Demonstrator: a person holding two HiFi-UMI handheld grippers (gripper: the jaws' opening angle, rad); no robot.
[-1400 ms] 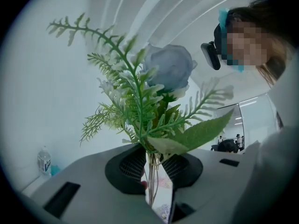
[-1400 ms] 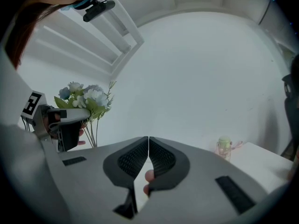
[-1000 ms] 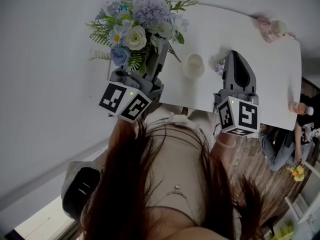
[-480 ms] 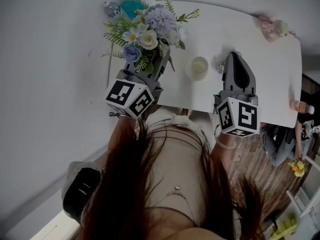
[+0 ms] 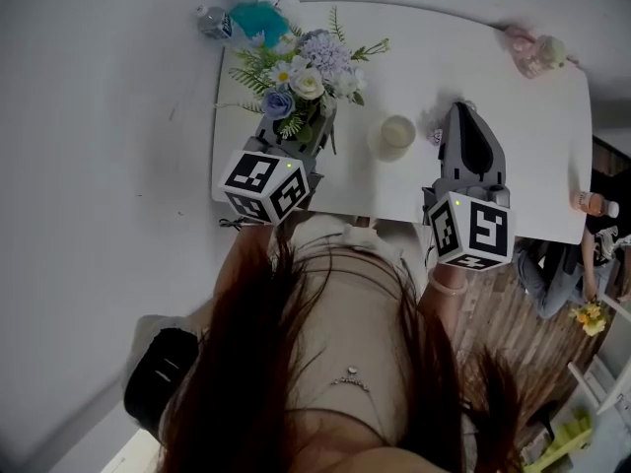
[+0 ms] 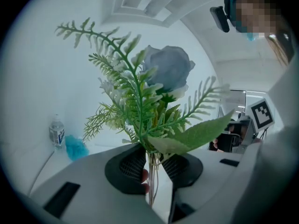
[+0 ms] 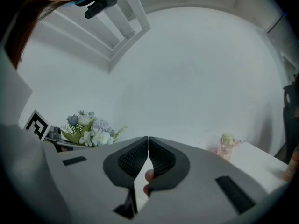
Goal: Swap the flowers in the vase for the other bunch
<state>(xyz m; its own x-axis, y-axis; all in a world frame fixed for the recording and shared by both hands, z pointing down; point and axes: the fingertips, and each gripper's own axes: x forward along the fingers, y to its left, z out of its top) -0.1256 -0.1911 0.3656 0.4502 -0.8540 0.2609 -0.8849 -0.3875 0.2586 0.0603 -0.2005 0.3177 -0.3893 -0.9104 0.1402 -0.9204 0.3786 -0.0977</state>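
Bouquet (image 5: pixel 301 77) lowered, left fingers (image 6: pixel 128 169) pinching its stems (image 6: pixel 150 183), right fingers (image 7: pixel 133 160) together

Soft, even, slightly dim light — weak shadows, fisheye bending with dark corners — near foliage blurred.

Head view: above the person's hair (image 5: pixel 296 363), facing steeply down on the white counter (image 5: pixel 513 97). Left gripper view: low behind its jaws, very close to the flower bunch (image 6: pixel 154 101), facing the wall (image 6: pixel 37 78). Right gripper view: roughly level along its jaws; same bunch far off at left. All three share it.
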